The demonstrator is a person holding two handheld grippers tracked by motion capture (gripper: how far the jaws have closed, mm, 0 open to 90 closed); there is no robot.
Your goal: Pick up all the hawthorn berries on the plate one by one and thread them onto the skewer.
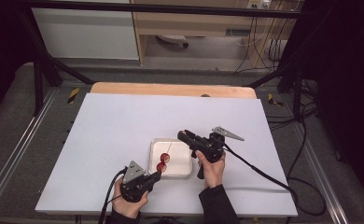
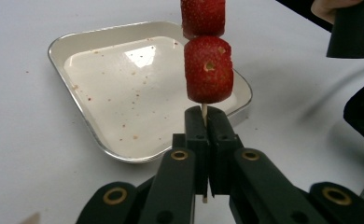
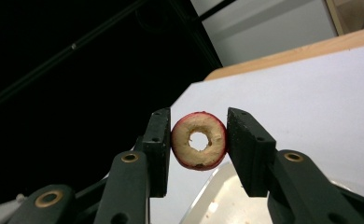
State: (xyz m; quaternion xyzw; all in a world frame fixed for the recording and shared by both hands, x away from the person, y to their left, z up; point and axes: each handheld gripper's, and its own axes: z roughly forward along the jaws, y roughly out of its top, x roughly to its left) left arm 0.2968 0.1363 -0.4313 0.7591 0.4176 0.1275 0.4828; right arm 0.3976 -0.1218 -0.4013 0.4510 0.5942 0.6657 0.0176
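The left hand-held gripper (image 2: 204, 122) clamps a wooden skewer (image 2: 204, 110) bearing two red fruit pieces (image 2: 208, 70) over the tray (image 2: 77, 98); the right hand-held gripper (image 3: 198, 140) pinches a cored fruit ring (image 3: 199, 140) above the desk (image 1: 110, 130).

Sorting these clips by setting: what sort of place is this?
Likely a lab recording rig, not a kitchen: a white table inside a black metal frame, loose cables on the floor behind, and a lone tray.

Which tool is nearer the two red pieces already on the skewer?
Left. The left tool is shut on the skewer just below the two red pieces. The right tool hovers apart over the tray, gripping a cored slice.
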